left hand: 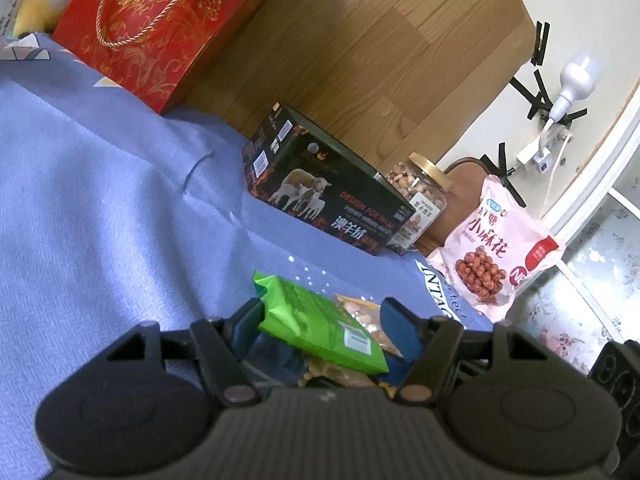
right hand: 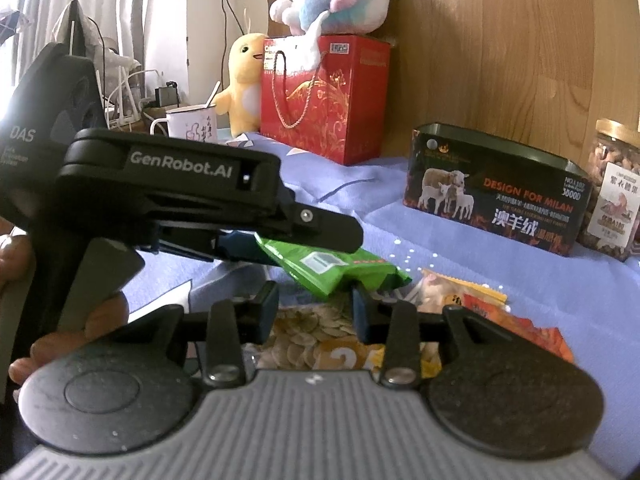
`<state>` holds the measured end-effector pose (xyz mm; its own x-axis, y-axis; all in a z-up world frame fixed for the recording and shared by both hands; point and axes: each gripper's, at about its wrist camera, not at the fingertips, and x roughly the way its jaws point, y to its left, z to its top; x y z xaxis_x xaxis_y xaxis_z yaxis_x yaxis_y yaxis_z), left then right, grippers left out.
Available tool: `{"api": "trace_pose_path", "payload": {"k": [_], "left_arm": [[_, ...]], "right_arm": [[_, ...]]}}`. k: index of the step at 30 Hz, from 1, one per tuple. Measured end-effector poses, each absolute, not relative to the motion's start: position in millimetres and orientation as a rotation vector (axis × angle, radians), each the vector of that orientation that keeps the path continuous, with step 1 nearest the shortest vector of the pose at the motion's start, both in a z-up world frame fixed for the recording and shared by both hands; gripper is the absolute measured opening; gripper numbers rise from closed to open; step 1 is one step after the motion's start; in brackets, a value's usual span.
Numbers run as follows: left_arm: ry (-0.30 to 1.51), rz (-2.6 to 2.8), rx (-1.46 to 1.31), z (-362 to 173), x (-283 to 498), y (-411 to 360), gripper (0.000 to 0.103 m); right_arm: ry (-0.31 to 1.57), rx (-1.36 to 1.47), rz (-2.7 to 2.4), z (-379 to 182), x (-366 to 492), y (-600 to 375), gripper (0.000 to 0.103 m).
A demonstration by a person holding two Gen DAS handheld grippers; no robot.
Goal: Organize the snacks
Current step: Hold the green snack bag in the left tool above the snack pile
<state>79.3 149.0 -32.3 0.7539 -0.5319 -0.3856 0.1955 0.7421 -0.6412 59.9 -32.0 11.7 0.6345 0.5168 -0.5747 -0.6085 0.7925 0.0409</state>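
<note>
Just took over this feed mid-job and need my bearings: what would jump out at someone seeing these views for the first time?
The bright green snack packet stands out, held up in the left gripper above loose snack bags on the blue cloth. Behind it, against the wooden panel, stands a red gift bag with a pastel plush toy on top. To its right lies a black box with sheep on it.

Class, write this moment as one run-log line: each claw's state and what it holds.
left claw: gripping green packet | right claw: open, over seed packet | surface: blue cloth
</note>
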Motion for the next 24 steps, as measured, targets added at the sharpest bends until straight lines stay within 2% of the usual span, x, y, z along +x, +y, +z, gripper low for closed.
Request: {"api": "trace_pose_path", "payload": {"k": [24], "left_arm": [[0.596,-0.427,-0.612,-32.6,79.4,148.5,0.065]], "right_arm": [[0.604,-0.156,0.646,11.1,60.2,-33.4,0.041]]}}
